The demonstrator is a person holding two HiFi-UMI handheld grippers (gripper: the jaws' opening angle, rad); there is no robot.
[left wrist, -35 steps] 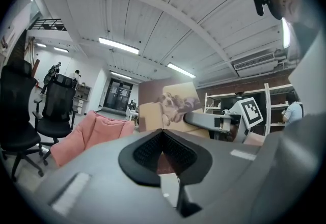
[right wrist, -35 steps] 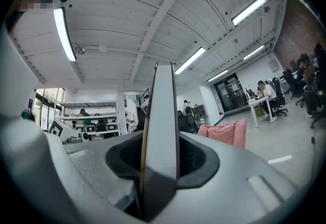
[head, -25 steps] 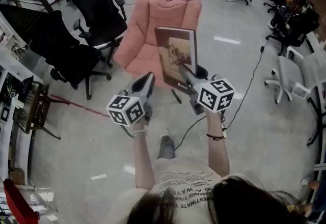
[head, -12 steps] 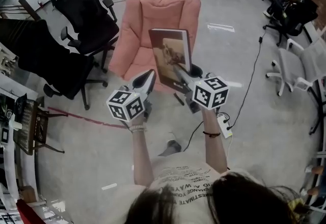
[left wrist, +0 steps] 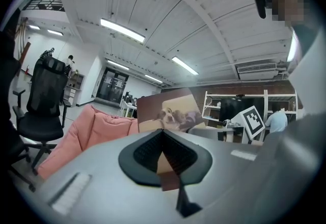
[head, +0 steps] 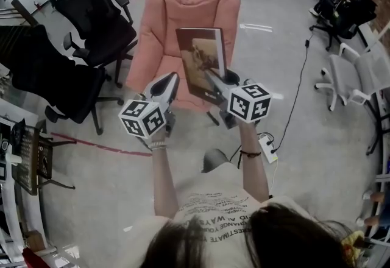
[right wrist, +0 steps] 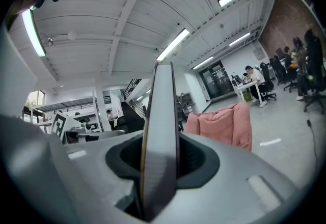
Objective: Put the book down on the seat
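book (head: 202, 59): hardcover, flat and rectangular, dark brown cover with a pale picture panel; held on end in the air in front of the armchair, not lying on the seat. in the head view it overlaps the right side of the seat cushion. in the left gripper view its cover (left wrist: 170, 113) faces the camera; in the right gripper view only its thin edge (right wrist: 160, 116) shows, running straight up the middle.
right gripper (head: 213, 80): grey smooth shell with dark ribbed pads, pressed on both faces of the book at its lower end (right wrist: 160, 141).
left gripper (head: 166, 83): same grey shell, just left of the book and apart from it; its black ribbed pads meet at the tips (left wrist: 163, 134), with nothing pinched between them.
marker cubes: one white cube with black squares on each gripper, left (head: 141, 117) and right (head: 250, 102).
armchair (head: 159, 29): soft pink fabric, padded and creased, with a high back and rounded arms; its seat cushion (head: 159, 69) is bare to the left of the book.
office chairs: two black swivel chairs on castors, one (head: 97, 11) beside the armchair's left arm, one (head: 49, 78) nearer.
white chair (head: 350, 78): hard frame, well apart to the right.
floor (head: 91, 200): grey, smooth, slightly glossy, with a red line (head: 91, 144).
cable (head: 298, 84): thin and black, running to a white power strip (head: 267, 148).
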